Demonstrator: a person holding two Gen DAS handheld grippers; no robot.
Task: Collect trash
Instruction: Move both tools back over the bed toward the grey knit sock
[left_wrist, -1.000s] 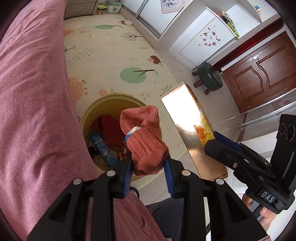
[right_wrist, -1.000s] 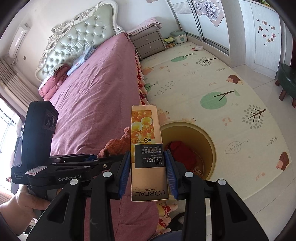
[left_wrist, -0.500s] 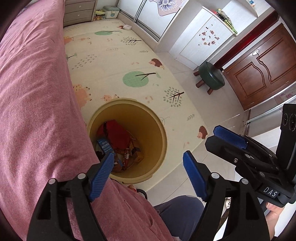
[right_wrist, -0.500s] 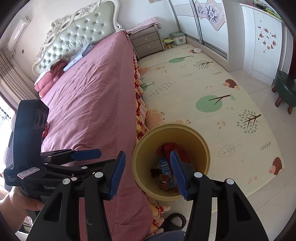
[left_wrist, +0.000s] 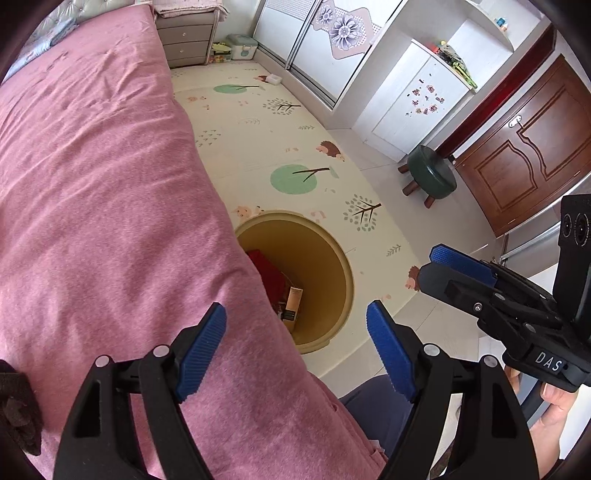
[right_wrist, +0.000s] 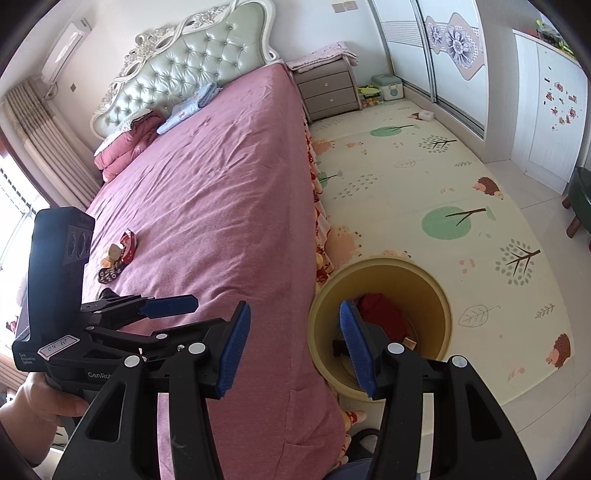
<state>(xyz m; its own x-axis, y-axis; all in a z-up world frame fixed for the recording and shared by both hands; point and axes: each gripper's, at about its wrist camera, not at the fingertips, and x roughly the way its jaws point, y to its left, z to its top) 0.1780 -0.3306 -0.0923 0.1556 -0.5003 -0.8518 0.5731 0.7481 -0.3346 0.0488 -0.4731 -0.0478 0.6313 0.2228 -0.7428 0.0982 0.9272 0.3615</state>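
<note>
Pink bed (right_wrist: 221, 192), crumpled wrappers (right_wrist: 118, 254), yellow bin (right_wrist: 439, 295)

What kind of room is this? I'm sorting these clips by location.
A bedroom in a home, most likely. A large bed with a pink cover and tufted headboard fills one side, a nightstand stands beside it, and a sliding-door wardrobe lines the far wall.
</note>
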